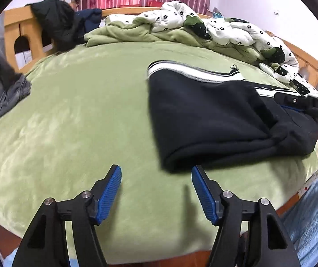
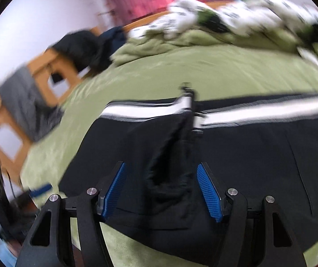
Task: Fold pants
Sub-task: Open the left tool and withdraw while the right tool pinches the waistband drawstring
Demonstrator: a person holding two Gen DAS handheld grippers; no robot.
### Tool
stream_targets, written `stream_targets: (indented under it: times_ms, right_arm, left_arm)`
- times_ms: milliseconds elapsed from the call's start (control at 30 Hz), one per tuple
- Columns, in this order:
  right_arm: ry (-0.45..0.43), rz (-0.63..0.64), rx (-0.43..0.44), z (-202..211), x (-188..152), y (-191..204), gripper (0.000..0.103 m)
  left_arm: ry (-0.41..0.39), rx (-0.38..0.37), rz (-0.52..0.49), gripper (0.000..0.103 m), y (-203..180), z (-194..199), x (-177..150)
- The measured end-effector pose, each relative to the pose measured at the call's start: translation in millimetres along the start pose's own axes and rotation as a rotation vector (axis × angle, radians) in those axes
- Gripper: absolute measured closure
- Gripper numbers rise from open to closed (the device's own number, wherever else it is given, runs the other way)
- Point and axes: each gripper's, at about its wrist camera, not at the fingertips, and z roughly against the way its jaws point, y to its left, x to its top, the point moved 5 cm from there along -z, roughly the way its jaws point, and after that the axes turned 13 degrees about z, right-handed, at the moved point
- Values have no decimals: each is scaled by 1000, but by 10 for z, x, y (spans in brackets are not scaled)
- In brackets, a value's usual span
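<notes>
Dark navy pants [image 1: 205, 115] with a white side stripe lie folded over on the green bed cover [image 1: 81, 115]. My left gripper [image 1: 156, 178] is open and empty over the cover, just left of the pants' near folded corner. My right gripper [image 2: 161, 178] is open, its blue pads on either side of a raised ridge of the pants [image 2: 170, 155] without closing on it. In the left wrist view the right gripper's black body [image 1: 303, 104] rests over the right end of the pants. The right wrist view is motion-blurred.
A crumpled green and white flowered quilt [image 1: 203, 29] is piled at the far side of the bed. Dark clothes [image 1: 56, 22] hang on the wooden bed frame [image 1: 18, 35] at far left. Grey jeans [image 1: 1, 89] hang at the left edge.
</notes>
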Motion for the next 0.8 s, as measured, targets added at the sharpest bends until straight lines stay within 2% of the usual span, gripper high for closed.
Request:
stream_targets:
  times_ms: [33,133,167,233,300,367,433,500,667,700,767,800]
  right_arm:
    - [13,42,-15,-34,-5,81,47]
    - [111,164,-107,-266,-88,238,98]
    - [103,145,-97,-254,-83,215,99]
    - [15,-15,-36,-29,-38,-26,99]
    - [1,-116,-28,85,-111,-276,99]
    - [76,-185,-11,-16,-265,-443,99]
    - [139,-187,-9,-126,-355,-469,99]
    - [131,-168,-8,-91,-373,-481,95]
    - [52,-210,23,34,-296,-586,73]
    - [50,-212,38,18,-265,-586,70]
    - [64,-201,46,-44,-201,-563,56]
    - [78,-193,43,-97,-168,-545,54]
  left_arm:
    - [3,-5,19,39,65,0,-13]
    - [9,-31,60,39,96,-49,11]
    - [5,-34,65,39,98,-57,38]
    - [-11,-54,75,39,89,-54,87]
    - [9,-86,70,39,39,-110,111]
    - [65,-94,43,39,-43,-255,76]
    - [64,-43,28,39,-65,-355,49]
    - [49,-27,19,39,-85,-399,52]
    - [40,-40,47,39,-61,-420,113]
    - [37,-44,55,39,-46,-409,119]
    - [35,-52,67,39,-25,-436,157]
    - [36,-48,63,39,-21,-447,161]
